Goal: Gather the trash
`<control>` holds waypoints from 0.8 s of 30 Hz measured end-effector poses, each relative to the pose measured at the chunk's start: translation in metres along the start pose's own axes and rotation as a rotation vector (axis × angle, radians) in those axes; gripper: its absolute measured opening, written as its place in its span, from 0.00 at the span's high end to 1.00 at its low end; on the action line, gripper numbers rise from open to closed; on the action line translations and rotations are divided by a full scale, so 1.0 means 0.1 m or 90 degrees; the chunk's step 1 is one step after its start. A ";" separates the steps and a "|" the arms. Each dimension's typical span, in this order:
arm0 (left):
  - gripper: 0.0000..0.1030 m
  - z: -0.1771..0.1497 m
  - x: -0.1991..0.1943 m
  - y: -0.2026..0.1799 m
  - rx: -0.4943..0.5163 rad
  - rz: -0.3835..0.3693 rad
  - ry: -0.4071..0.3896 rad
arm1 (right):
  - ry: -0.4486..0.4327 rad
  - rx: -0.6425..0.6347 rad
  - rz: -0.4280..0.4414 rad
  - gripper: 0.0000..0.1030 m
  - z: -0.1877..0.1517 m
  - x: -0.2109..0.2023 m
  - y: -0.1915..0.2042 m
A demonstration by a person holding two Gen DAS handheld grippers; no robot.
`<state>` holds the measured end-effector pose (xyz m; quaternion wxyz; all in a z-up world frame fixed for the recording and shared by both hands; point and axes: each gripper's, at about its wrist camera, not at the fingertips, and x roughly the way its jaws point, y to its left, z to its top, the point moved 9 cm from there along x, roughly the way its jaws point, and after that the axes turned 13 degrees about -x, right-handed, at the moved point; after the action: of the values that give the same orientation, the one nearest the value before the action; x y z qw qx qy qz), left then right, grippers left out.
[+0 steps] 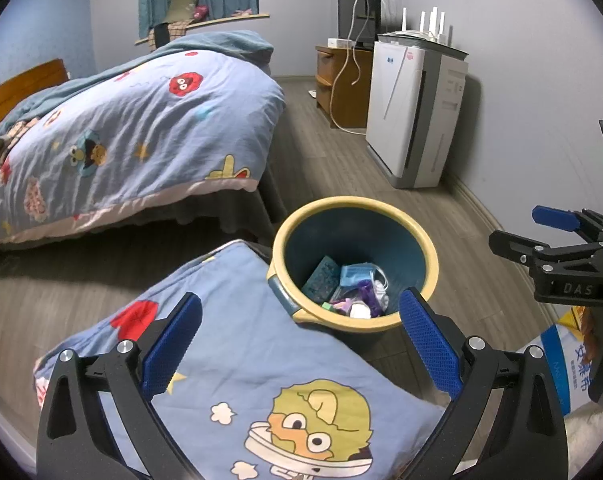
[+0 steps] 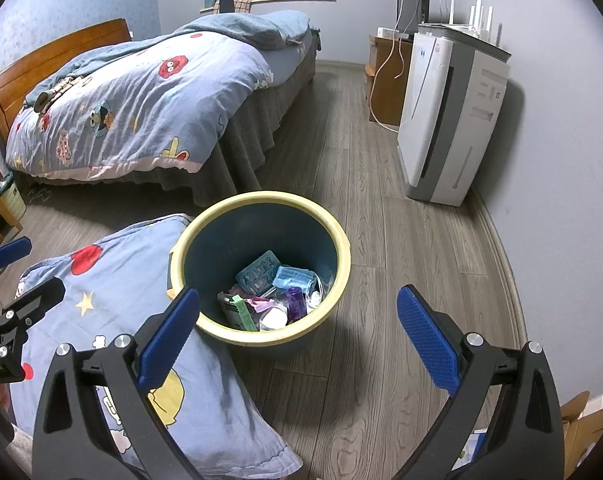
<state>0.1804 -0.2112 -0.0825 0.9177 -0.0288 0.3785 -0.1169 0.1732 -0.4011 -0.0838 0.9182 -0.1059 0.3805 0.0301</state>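
Observation:
A blue bin with a yellow rim [image 1: 353,201] [image 2: 261,197] stands on the wood floor. Several pieces of trash [image 1: 349,288] [image 2: 277,292] lie in its bottom: a blue face mask, a teal packet, purple and white bits. My left gripper [image 1: 301,340] is open and holds nothing; it hovers over a cartoon-print pillow [image 1: 241,360], just short of the bin. My right gripper [image 2: 297,336] is also open, with nothing in it, near the bin's front rim. Each gripper shows in the other's view: the right [image 1: 517,232], the left [image 2: 25,272].
The pillow [image 2: 101,300] leans against the bin's left side. A bed with a blue cartoon quilt [image 1: 121,128] [image 2: 141,100] fills the left. A white air purifier [image 1: 413,112] [image 2: 449,120] and a wooden TV cabinet [image 1: 341,88] line the right wall. A blue-and-white package [image 1: 557,360] lies at the right.

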 end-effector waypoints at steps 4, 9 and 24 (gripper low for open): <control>0.05 0.01 0.00 0.00 -0.002 -0.001 0.000 | 0.000 0.000 0.000 0.06 0.00 0.00 0.00; 0.05 -0.01 -0.01 -0.03 -0.002 -0.004 -0.001 | 0.000 -0.001 0.001 0.06 0.01 0.00 0.00; 0.05 -0.01 0.01 -0.05 -0.003 -0.002 -0.001 | 0.005 0.000 -0.001 0.06 -0.03 0.02 -0.01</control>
<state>0.1795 -0.2165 -0.0827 0.9179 -0.0319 0.3776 -0.1178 0.1725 -0.4026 -0.0876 0.9168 -0.1063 0.3837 0.0291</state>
